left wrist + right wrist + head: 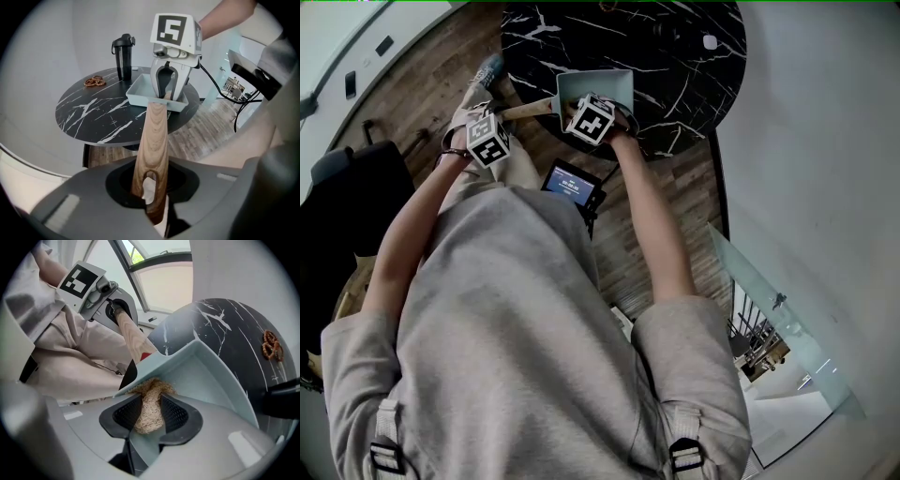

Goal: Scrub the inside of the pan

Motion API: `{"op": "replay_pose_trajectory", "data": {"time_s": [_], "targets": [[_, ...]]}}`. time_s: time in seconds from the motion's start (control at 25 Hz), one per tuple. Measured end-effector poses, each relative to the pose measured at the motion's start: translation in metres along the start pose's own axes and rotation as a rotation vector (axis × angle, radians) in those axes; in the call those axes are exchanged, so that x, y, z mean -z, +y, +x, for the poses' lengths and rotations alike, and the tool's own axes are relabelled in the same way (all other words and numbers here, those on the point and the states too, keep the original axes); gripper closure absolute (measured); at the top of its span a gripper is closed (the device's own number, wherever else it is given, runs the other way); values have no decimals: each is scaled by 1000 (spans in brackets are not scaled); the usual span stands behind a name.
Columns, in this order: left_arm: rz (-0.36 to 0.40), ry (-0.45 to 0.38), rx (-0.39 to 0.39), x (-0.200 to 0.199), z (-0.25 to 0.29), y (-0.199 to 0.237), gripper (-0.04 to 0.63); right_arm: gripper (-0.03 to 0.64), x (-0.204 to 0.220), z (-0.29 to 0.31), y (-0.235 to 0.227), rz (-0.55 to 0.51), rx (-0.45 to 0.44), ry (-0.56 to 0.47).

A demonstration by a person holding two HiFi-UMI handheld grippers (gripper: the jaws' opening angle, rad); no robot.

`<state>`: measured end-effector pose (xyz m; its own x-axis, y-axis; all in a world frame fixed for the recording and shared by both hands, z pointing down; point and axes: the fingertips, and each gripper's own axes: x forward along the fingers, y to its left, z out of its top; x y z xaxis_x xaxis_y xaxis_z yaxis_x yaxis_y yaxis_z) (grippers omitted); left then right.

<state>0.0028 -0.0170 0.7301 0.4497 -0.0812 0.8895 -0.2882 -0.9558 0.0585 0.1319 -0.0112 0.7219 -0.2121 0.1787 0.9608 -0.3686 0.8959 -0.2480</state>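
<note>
place: lounge (home or office, unclear) | cues: marble-look round table (89,112), wood floor (211,126)

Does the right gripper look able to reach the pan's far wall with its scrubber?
Probably yes: the right gripper holds the scrubber inside the pan, and its bare bottom ahead shows nothing in the way.

Pan handle (152,136): near end sunk between the jaws of the left gripper (152,187) — tip unseen.
Scrubber (152,387): lower end hidden between the pads of the right gripper (151,405).
Brown pieces (94,81) on table (93,117): too small to identify.
Table: far rim cut off by the top edge, head view.
</note>
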Motion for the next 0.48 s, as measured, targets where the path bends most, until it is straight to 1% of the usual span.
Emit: {"op": "replay_pose_trajectory", "data": {"time_s": [0.32, 0.4, 0.48], "targets": [[-4, 6, -11, 0, 0, 3, 537, 508, -7, 2, 4, 16, 19, -11], [-3, 10, -12, 0, 1, 3, 537, 519, -6, 2, 3, 42, 16, -20], [-3, 16, -14, 1, 1, 2, 535, 531, -5, 2, -1, 99, 17, -54]]}}
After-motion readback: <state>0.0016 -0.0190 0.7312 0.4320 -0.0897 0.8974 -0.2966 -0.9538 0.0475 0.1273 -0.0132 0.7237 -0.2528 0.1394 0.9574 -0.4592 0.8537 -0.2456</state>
